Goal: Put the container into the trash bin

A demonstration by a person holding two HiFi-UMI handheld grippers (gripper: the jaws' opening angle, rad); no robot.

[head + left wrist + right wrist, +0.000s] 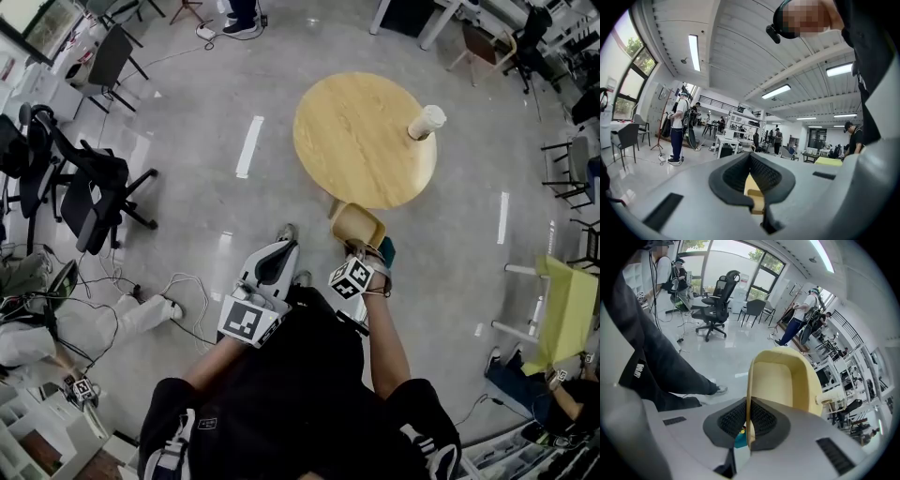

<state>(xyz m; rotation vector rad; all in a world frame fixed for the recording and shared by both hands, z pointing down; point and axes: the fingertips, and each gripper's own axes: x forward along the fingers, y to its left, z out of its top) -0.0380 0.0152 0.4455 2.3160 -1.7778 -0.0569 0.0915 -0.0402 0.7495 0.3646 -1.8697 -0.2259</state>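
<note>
The container (pixel 357 223) is a tan, shallow paper tray, held in the air just below the round table's near edge. My right gripper (pixel 359 246) is shut on its near wall. In the right gripper view the wall of the container (pixel 780 380) stands thin between the two black pads of the right gripper (pixel 748 420), its hollow facing away. My left gripper (pixel 274 261) hangs to the left of it, jaws together and holding nothing. In the left gripper view the left gripper (pixel 751 173) points out level across the room. No trash bin shows in any view.
A round wooden table (pixel 356 141) stands ahead with a paper cup (pixel 426 122) on its right side. Black office chairs (pixel 89 192) and floor cables (pixel 178 300) are at the left. A yellow-green seat (pixel 567 309) is at the right. People stand far across the room (pixel 677 126).
</note>
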